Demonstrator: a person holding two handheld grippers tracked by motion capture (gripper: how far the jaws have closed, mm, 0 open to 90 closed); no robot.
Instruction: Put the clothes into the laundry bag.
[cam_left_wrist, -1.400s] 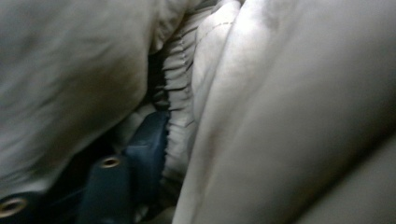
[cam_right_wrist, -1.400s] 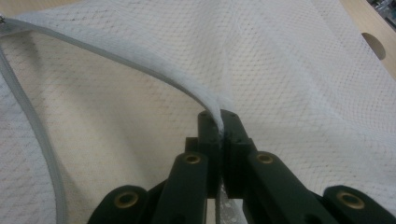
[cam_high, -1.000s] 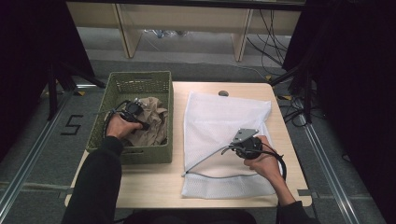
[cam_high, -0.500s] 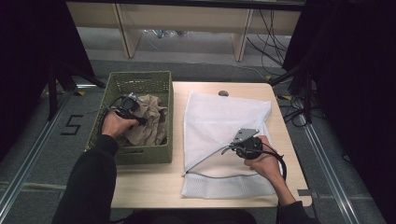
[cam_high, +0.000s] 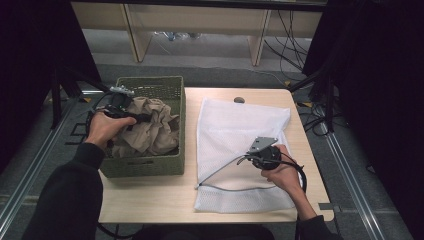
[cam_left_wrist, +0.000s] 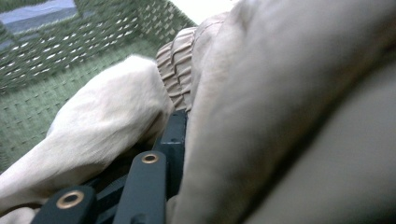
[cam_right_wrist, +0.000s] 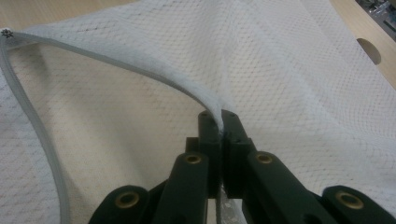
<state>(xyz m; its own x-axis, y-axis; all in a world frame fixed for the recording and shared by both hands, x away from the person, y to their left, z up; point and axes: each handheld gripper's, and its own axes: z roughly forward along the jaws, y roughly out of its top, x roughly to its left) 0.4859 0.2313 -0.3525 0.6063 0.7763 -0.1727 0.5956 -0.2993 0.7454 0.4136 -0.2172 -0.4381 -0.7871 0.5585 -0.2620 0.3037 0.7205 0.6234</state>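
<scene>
A crumpled beige garment (cam_high: 152, 134) lies in a green woven basket (cam_high: 150, 89) at the table's left. My left gripper (cam_high: 139, 118) is shut on a fold of it near the basket's far left side. In the left gripper view its jaws (cam_left_wrist: 173, 128) are buried between folds of the beige garment (cam_left_wrist: 280, 116). A white mesh laundry bag (cam_high: 240, 125) lies flat on the table to the right. My right gripper (cam_high: 246, 159) is shut on the bag's grey zipper edge (cam_right_wrist: 218, 116) and holds it raised, so the mouth gapes toward the basket.
The wooden table (cam_high: 150, 200) has bare room in front of the basket. A cable hole (cam_high: 239, 100) sits near its far edge. Shelving legs and cables stand on the floor beyond the table. The basket's woven wall (cam_left_wrist: 70, 51) rises close behind the garment.
My left hand has drawn back to the left and farther away inside the basket, pulling the garment with it. The right gripper and the bag's raised edge have stayed put.
</scene>
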